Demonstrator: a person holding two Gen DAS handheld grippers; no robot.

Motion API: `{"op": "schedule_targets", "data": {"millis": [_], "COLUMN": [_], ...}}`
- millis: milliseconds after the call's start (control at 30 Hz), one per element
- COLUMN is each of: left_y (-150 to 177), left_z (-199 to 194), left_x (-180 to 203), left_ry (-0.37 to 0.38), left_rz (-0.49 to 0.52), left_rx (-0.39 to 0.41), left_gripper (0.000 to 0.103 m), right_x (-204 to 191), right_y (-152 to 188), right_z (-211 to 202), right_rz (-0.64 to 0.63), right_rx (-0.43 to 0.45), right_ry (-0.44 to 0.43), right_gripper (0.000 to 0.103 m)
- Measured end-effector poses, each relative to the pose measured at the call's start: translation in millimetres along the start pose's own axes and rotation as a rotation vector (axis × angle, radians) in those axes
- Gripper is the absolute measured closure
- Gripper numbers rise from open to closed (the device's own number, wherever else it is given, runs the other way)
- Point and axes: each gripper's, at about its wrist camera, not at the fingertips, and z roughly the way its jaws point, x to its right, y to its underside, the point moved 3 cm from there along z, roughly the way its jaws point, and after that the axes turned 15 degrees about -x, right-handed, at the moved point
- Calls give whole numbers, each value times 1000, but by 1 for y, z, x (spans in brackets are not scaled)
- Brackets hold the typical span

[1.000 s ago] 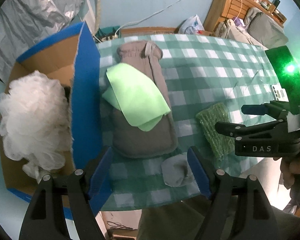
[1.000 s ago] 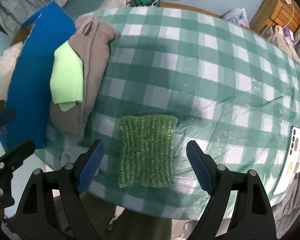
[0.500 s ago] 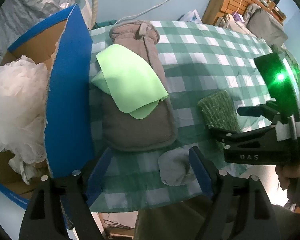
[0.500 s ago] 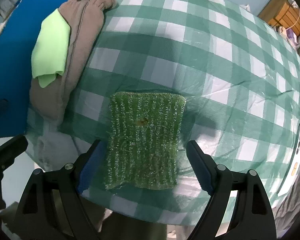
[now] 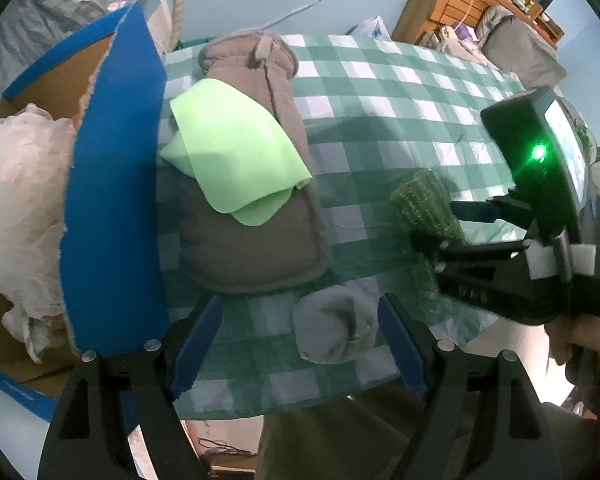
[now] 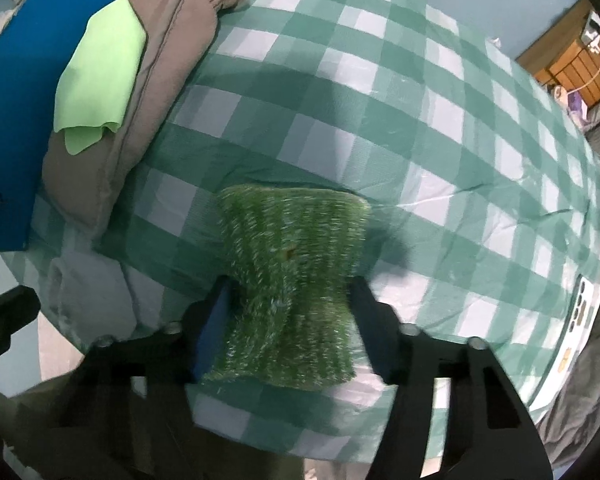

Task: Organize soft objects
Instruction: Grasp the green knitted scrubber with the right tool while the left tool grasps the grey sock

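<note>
Right gripper: jaws are pinching the green knitted scrubber at its near half, bunching it into a waist; probably gripped mid-body so the limp pad is lifting as one piece. The scrubber is still lying on the checked tablecloth, near the table's front edge.

Left gripper: jaws are standing wide apart, grasping nothing, and are framing the rolled grey sock without touching it; likely staged for the next pick.

Brown oven mitt: is lying beside the box, carrying the light green cloth draped over it.

Blue-sided cardboard box: is standing at the table's left edge, apparently the collecting bin; the white mesh bath pouf is already sitting inside.

Writing: letters on the right gripper body, seen from the left wrist, are too blurred to read. A remote control is showing buttons only.
</note>
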Motion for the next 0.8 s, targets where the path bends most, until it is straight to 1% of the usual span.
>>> {"op": "schedule_targets", "data": {"millis": [67, 133, 300, 333, 367, 600, 667, 700, 733, 767, 800], "left_y": [0, 1, 1, 0, 0, -4, -5, -5, -5, -5, -5], "left_z": [4, 6, 17, 20, 23, 46, 50, 52, 53, 54, 55], "left_x": [3, 7, 19, 20, 21, 26, 27, 27, 27, 28, 28], "left_ry": [8, 12, -6, -10, -10, -41, -43, -45, -47, -43, -43], "left_rz": [7, 20, 58, 61, 62, 60, 54, 53, 53, 56, 59], "left_rx": [-9, -12, -33, -42, -50, -87, -95, -99, -102, -103, -102], "left_gripper": [22, 22, 21, 21, 21, 21, 24, 30, 36, 38, 39], "right_x": [3, 8, 9, 10, 19, 30, 31, 42, 43, 45, 56], "right_y": [1, 5, 15, 17, 18, 26, 27, 21, 22, 23, 15], "right_z": [-2, -3, -7, -10, -22, -37, -40, -39, -41, -43, -39], "right_rz": [8, 11, 12, 11, 9, 12, 15, 15, 17, 21, 22], "right_rx": [5, 9, 31, 36, 40, 75, 81, 81, 82, 85, 85], "right_ry": [-17, -29, -68, -74, -80, -139, -152, -155, -160, -165, -170], "right_gripper": [76, 82, 85, 85, 85, 85, 85, 85, 85, 85, 85]}}
